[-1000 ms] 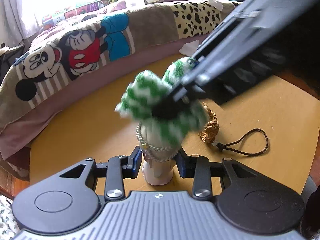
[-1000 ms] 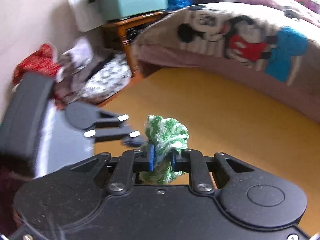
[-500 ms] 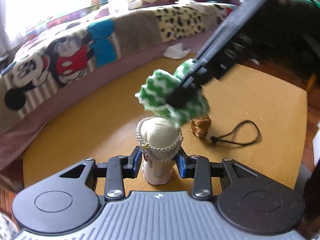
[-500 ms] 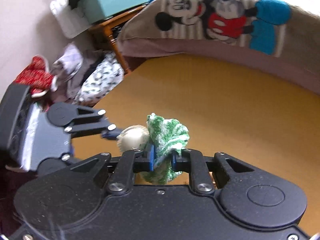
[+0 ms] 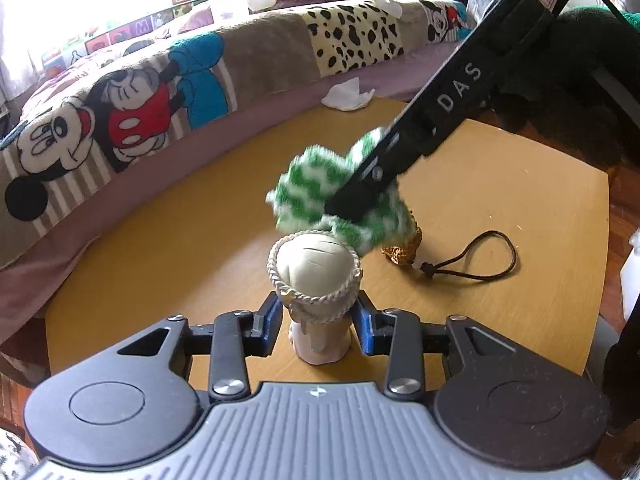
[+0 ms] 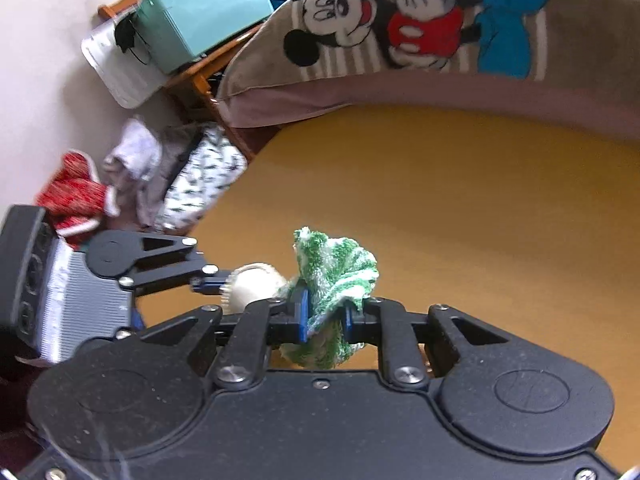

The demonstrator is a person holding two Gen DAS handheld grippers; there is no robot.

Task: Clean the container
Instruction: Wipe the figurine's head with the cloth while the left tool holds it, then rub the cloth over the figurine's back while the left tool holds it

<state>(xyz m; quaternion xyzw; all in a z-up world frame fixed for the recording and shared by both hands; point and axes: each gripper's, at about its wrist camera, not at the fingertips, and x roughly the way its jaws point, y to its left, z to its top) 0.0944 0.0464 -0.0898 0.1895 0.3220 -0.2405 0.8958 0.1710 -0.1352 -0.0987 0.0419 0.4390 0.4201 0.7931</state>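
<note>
You hold the container upright while the cloth meets its rim.

Your left gripper [image 5: 316,322] has its blue pads closed against the narrow lower body of the cream container [image 5: 316,276], which stands on the yellow table [image 5: 160,264] just in front of the tongs. Your right gripper [image 6: 324,316] is pinched nearly shut on the bunched green-and-white cloth [image 6: 336,272], and that cloth touches the far right edge of the container's rope-trimmed rim. A gold tassel with a black cord [image 5: 472,264] lies on the table just behind.
</note>
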